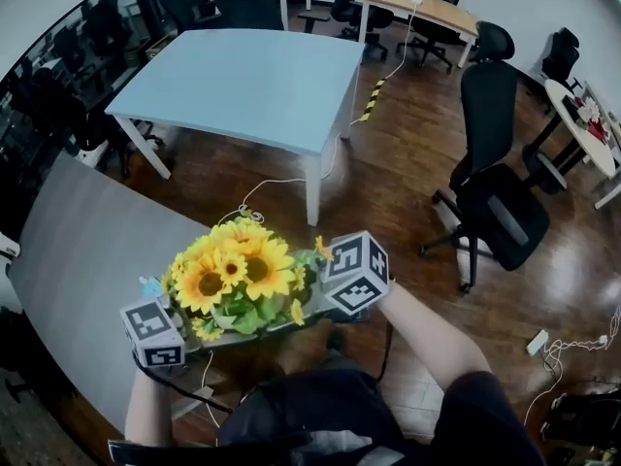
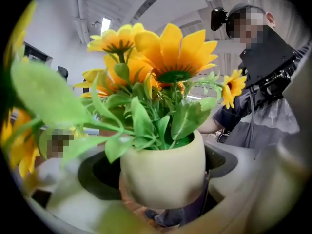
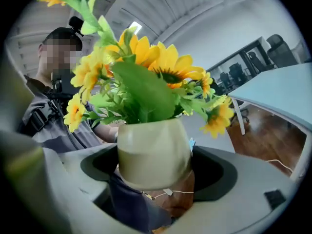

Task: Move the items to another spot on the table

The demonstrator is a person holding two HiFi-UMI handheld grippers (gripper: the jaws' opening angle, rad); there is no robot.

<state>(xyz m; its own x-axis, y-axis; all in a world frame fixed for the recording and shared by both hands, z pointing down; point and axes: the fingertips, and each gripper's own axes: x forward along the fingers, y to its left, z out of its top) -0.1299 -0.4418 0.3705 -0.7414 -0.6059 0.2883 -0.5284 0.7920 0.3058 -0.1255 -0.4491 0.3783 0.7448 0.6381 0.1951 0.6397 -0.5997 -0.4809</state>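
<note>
Left hand-held gripper (image 2: 162, 175) and right hand-held gripper (image 3: 156, 172) each clamp the cream pot (image 2: 165, 155) of sunflowers (image 1: 233, 272) from opposite sides, in the air at the grey surface's (image 1: 87, 260) near edge. Beyond the pot stand a blue table (image 1: 252, 76) and a black office chair (image 1: 495, 202). Only the gripper views show the pot; blooms hide it in the head view.

- One cream pot (image 2: 163, 172) of sunflowers (image 1: 233, 265).
- Two grippers: left gripper (image 2: 162, 184), right gripper (image 3: 153, 172).
- Two tables nearby: one grey table (image 1: 87, 260), one light blue table (image 1: 243, 76).
- One wooden desk (image 1: 427, 3) farther off.
</note>
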